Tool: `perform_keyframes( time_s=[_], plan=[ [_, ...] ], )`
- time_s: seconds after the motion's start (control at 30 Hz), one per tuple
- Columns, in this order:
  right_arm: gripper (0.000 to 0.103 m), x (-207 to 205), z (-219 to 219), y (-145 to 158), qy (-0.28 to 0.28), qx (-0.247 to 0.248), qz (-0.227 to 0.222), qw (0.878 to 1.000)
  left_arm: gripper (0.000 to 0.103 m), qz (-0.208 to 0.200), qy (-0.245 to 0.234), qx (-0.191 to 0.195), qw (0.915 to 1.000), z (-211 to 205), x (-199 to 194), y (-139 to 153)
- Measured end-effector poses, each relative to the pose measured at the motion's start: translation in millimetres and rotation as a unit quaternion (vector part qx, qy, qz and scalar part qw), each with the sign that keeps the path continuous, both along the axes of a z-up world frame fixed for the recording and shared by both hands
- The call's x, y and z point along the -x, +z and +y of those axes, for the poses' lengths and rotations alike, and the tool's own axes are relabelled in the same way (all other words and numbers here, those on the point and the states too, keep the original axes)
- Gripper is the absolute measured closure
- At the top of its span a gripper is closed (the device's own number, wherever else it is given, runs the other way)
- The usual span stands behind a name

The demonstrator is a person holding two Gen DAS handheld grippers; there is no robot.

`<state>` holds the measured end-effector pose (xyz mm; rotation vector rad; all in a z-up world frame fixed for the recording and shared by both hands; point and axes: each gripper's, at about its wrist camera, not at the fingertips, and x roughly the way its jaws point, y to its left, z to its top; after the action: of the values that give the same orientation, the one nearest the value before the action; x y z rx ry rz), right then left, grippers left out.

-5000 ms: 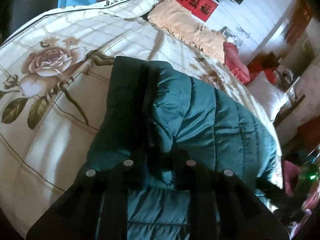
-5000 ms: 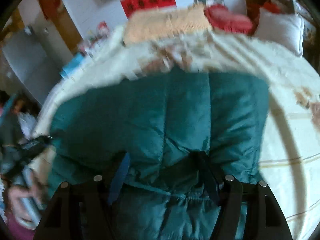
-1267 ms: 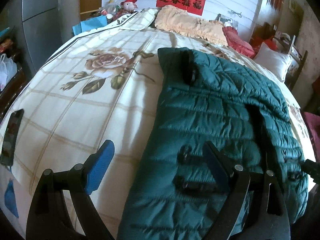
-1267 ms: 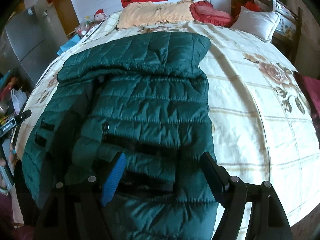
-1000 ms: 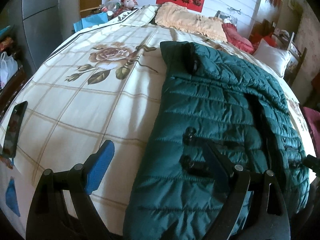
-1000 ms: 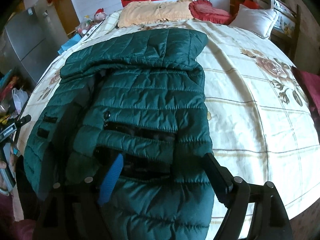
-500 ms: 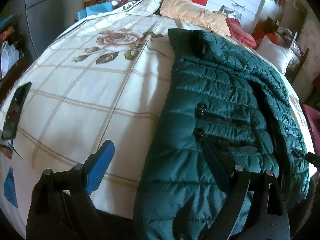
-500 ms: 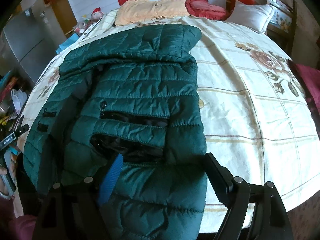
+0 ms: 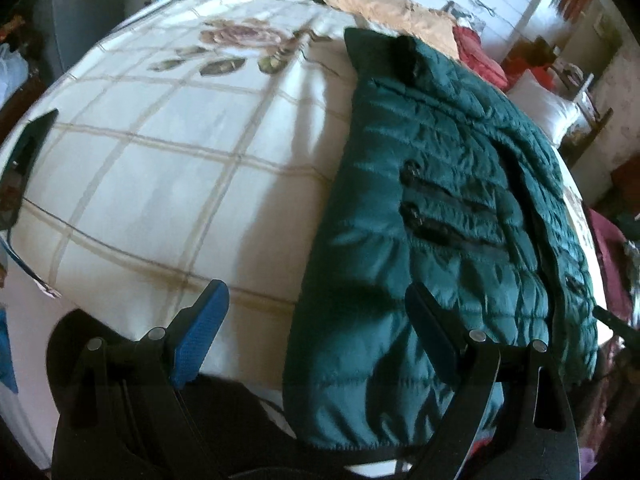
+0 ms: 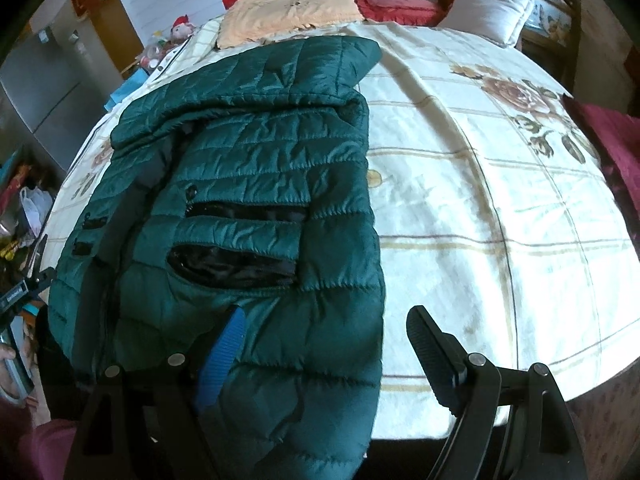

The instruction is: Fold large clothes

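Note:
A dark green quilted puffer jacket (image 9: 440,208) lies front up on the bed, its hem hanging over the near edge and its hood towards the pillows; it also shows in the right wrist view (image 10: 256,200). My left gripper (image 9: 316,312) is open and empty, hovering over the jacket's left hem edge and the sheet. My right gripper (image 10: 324,340) is open and empty above the jacket's lower right hem corner. Two black zip pockets (image 10: 236,260) gape open on the jacket front.
The bed (image 10: 500,208) has a cream sheet with a rose print and brown grid lines. A peach blanket (image 10: 288,12), a red cushion (image 10: 396,4) and a white pillow (image 10: 484,16) lie at the head. A dark phone-like object (image 9: 24,172) lies at the bed's left edge.
Both grippers, shut on the jacket five seconds ago, have let go and stand open. Over the last second both have drawn back towards the near edge of the bed, so more hem shows.

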<state>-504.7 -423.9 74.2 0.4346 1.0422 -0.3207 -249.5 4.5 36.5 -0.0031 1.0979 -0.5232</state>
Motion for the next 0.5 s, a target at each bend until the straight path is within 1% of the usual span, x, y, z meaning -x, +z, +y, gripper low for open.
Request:
perform_keyframes(
  time_s=[0.17, 0.2, 0.33, 0.5],
  plan=[
    [0.022, 10.3, -6.6, -6.1, -0.009, -0.025, 0.004, 1.000, 0.013, 0.034, -0.008, 0.017, 0.9992, 0.1, 3.3, -10.4],
    [0.022, 12.4, -8.0, -7.9, -0.010, -0.032, 0.005, 0.999, 0.013, 0.030, -0.008, 0.019, 0.9993, 0.1, 5.3, -9.3],
    [0.022, 19.7, -10.3, -16.3, -0.011, -0.061, 0.006, 0.998, 0.013, 0.036, -0.023, 0.022, 0.9988, -3.9, 9.0, -9.4],
    [0.022, 25.6, -6.6, -25.7, 0.000, -0.107, -0.002, 0.994, 0.013, 0.043, -0.042, 0.025, 0.9979, -11.9, 11.4, -9.7]
  ],
)
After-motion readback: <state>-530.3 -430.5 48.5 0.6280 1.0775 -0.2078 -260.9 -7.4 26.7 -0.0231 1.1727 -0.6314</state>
